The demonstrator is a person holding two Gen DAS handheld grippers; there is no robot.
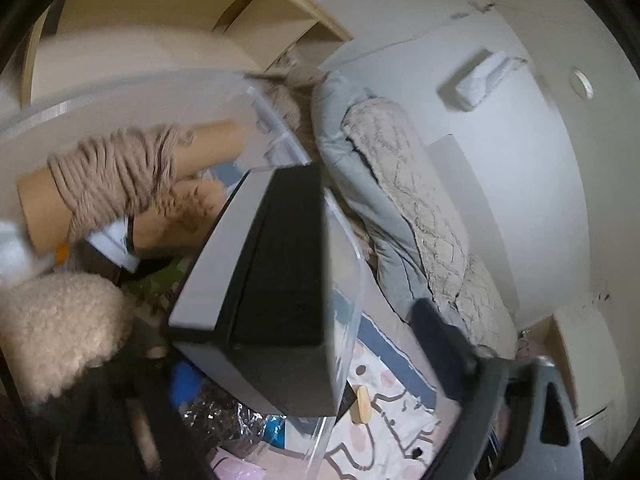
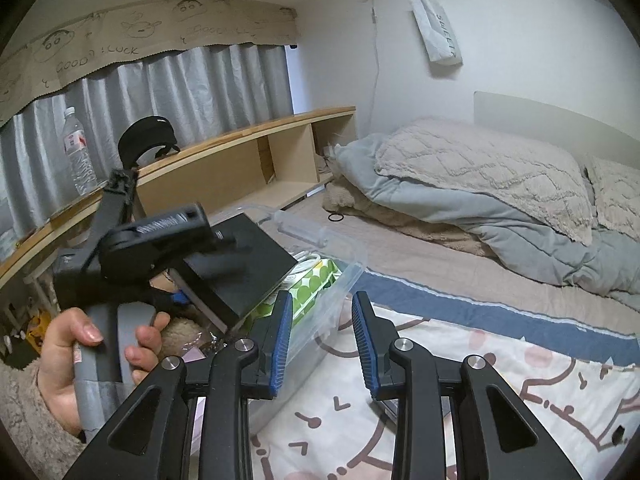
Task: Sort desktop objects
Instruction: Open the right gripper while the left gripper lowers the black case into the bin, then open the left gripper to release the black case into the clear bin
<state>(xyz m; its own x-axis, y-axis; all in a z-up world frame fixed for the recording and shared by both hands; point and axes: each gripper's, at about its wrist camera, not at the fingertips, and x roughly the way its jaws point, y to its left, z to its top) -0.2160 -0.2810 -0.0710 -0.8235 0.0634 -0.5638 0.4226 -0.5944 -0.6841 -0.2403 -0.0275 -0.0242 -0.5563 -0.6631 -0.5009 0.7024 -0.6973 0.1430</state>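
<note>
Perched askew on the clutter in the clear plastic bin (image 2: 344,264), the flat black-and-grey box (image 1: 272,276) could slide out, now both the left gripper (image 2: 224,248) and right gripper (image 2: 320,344) stand apart, empty.

a: any writing to read?
b: "good luck" in hand-drawn letters, twice, along the paper banner (image 2: 132,36) above the curtain.
a: else?
b: "sweet" down the white paper bag (image 2: 438,32) on the wall. the water bottle's label (image 2: 75,142) is too small.
</note>
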